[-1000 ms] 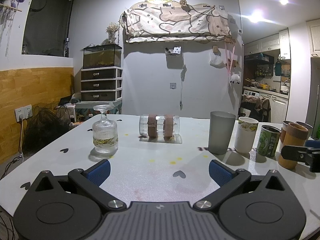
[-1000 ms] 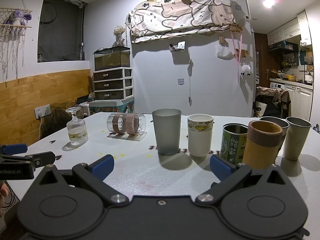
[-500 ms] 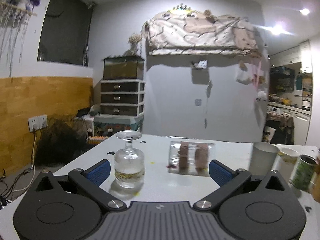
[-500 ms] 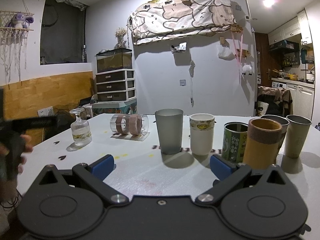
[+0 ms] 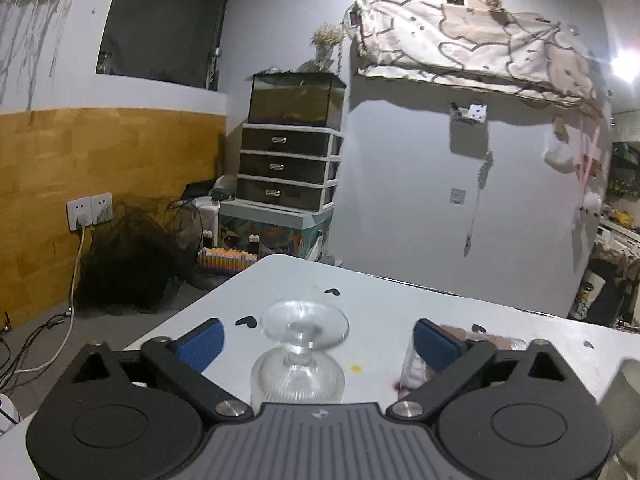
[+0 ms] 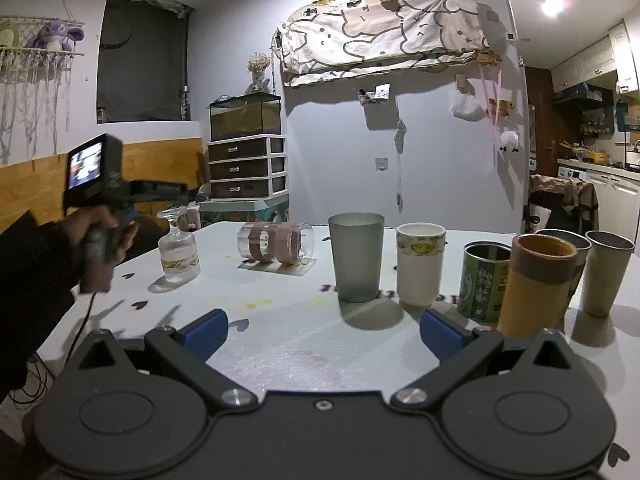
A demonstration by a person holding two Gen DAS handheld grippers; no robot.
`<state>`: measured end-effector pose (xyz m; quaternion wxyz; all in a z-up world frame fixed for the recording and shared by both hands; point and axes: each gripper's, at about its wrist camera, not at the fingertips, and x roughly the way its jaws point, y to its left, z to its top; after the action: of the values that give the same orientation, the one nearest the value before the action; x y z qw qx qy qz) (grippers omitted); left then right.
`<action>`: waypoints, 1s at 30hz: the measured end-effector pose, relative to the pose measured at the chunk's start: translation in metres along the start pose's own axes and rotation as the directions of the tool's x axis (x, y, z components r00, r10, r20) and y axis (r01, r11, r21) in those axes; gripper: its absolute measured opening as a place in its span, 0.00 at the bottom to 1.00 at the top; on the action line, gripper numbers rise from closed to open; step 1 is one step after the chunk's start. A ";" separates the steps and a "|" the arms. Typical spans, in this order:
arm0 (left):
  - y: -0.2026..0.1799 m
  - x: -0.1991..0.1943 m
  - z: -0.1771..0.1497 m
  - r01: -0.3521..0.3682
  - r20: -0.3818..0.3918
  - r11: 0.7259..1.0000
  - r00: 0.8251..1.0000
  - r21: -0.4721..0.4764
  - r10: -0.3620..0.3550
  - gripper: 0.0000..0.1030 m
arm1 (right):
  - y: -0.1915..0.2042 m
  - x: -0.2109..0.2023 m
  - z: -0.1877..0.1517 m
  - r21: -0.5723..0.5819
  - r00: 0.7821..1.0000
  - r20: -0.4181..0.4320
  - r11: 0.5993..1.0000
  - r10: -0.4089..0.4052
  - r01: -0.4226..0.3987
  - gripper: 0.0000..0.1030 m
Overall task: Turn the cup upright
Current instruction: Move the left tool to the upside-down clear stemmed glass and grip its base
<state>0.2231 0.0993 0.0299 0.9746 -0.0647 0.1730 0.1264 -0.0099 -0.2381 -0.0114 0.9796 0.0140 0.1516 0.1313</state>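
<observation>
Both tongs, left (image 5: 316,340) and right (image 6: 323,330), gape wide, holding nothing. Six cups stand upright; one goblet (image 5: 298,354) sits upside down, its bowl half hidden, and one tumbler (image 6: 276,245) lies sideways.

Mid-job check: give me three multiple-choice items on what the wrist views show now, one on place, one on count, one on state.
1. The upside-down clear stemmed glass sits:
A. between the left gripper fingers
B. beside the green tin
C. off the white table

2. Brown bands around the clear cup lying on its side:
A. none
B. two
C. five

3. The right gripper is:
A. shut on the grey tumbler
B. open, holding nothing
C. shut on the stemmed glass

Key: A, blue pads flank it; B, two bands show; B, fingers spread over bare tabletop.
</observation>
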 end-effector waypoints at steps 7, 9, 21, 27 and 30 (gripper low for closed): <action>-0.018 0.038 0.015 -0.100 -0.111 0.990 0.988 0.096 0.111 0.78 | -0.003 0.002 -0.005 0.007 1.000 -0.015 1.000 0.005 -0.005 1.00; -0.017 0.045 0.015 -0.122 -0.147 0.987 0.980 0.109 0.138 0.76 | -0.005 0.001 -0.005 0.013 1.000 -0.012 1.000 0.001 0.000 1.00; -0.002 0.013 -0.002 -0.012 -0.143 0.991 0.989 0.136 0.032 0.57 | -0.012 0.004 -0.007 0.040 1.000 -0.021 0.999 0.005 -0.004 1.00; 0.010 -0.040 -0.042 0.082 -0.150 0.977 0.987 0.195 -0.053 0.57 | -0.011 0.006 -0.007 0.041 1.000 -0.020 0.999 0.008 -0.007 1.00; 0.020 -0.050 -0.065 0.128 -0.213 0.977 0.973 0.172 -0.090 0.57 | -0.008 0.008 -0.009 0.036 0.999 -0.023 0.999 0.024 -0.023 1.00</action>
<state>0.1517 0.0964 -0.0151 0.9590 0.0038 0.2790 0.0486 -0.0028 -0.2441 -0.0226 0.9757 0.0320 0.1652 0.1403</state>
